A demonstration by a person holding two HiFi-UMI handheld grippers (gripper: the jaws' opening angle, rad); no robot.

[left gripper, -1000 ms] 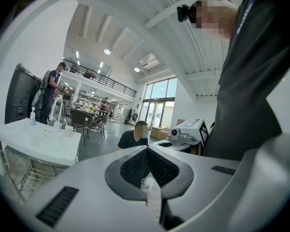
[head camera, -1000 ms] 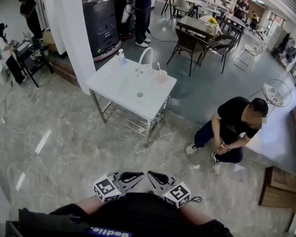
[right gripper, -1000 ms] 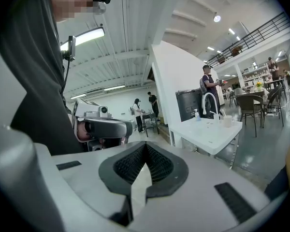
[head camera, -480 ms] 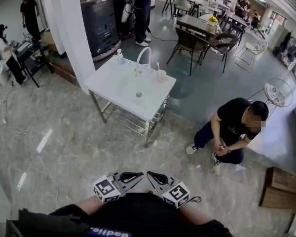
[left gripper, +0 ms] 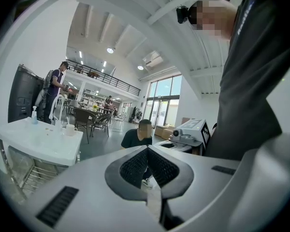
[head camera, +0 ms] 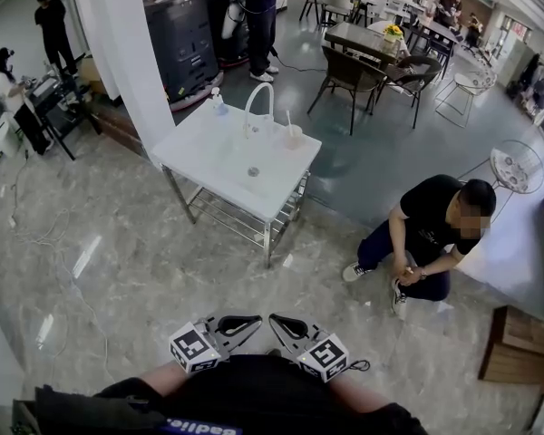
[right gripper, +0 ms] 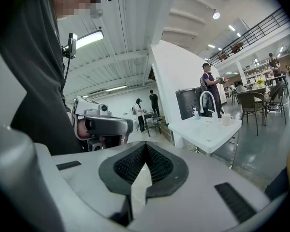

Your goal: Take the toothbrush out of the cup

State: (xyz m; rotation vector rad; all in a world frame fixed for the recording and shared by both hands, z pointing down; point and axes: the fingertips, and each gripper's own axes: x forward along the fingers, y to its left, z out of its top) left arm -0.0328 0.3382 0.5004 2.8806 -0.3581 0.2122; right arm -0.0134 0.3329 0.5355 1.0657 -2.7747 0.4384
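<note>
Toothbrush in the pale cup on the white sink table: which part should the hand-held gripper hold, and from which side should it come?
Probably the part of the thin toothbrush that stands above the rim of the pale round cup, coming from above. It stands nearly upright and its lower part is inside the cup, so only the top is free.

Pale cup stands on the white sink table, thin toothbrush upright inside
</note>
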